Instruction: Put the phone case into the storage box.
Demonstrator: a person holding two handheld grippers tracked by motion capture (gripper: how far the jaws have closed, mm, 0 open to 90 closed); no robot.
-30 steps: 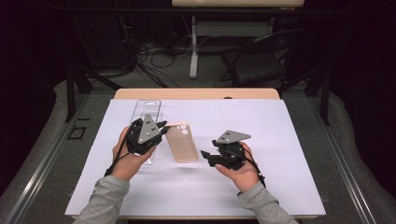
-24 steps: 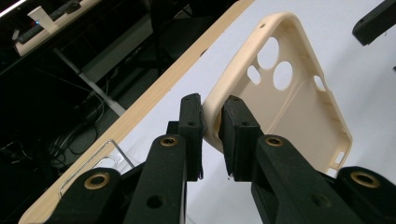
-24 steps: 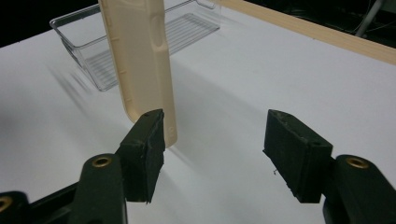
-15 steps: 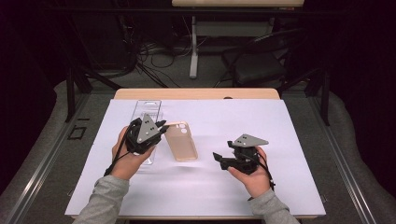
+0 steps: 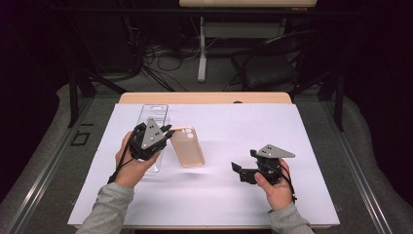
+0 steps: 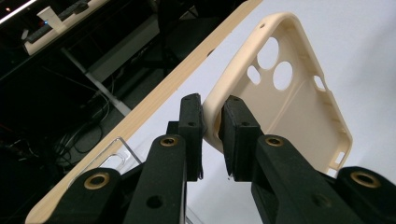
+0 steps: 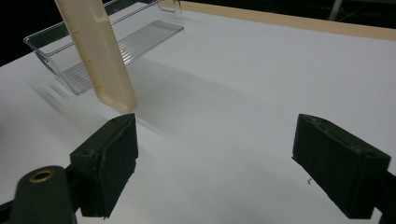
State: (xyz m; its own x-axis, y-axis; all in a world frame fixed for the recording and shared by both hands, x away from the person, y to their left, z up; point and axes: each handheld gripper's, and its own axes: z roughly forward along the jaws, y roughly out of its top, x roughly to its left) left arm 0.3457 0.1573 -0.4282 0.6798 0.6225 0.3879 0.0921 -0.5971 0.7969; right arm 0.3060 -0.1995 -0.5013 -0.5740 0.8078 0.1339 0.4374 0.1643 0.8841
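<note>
A beige phone case [image 5: 189, 148] hangs just above the white sheet, left of centre. My left gripper [image 5: 168, 132] is shut on the rim of its top corner by the camera holes. The left gripper view shows both pads [image 6: 191, 122] pinching the edge of the case [image 6: 289, 93], inner side up. My right gripper [image 5: 238, 171] sits low at the right, apart from the case, and points left. Its jaws have just been opening and stand wide with nothing between them. In the right gripper view [image 7: 215, 158] the case [image 7: 100, 60] slants down at the upper left.
A clear plastic tray [image 5: 153, 113] lies behind my left hand, also seen as the tray [image 7: 126, 42] beyond the case. The white sheet [image 5: 292, 136] covers most of the table, with a wooden edge [image 5: 204, 97] at the far side. Dark floor, cables and a chair lie beyond.
My right gripper has drawn away from the case toward the right and a little nearer me, its jaws spreading wider. The left gripper and the case have stayed put.
</note>
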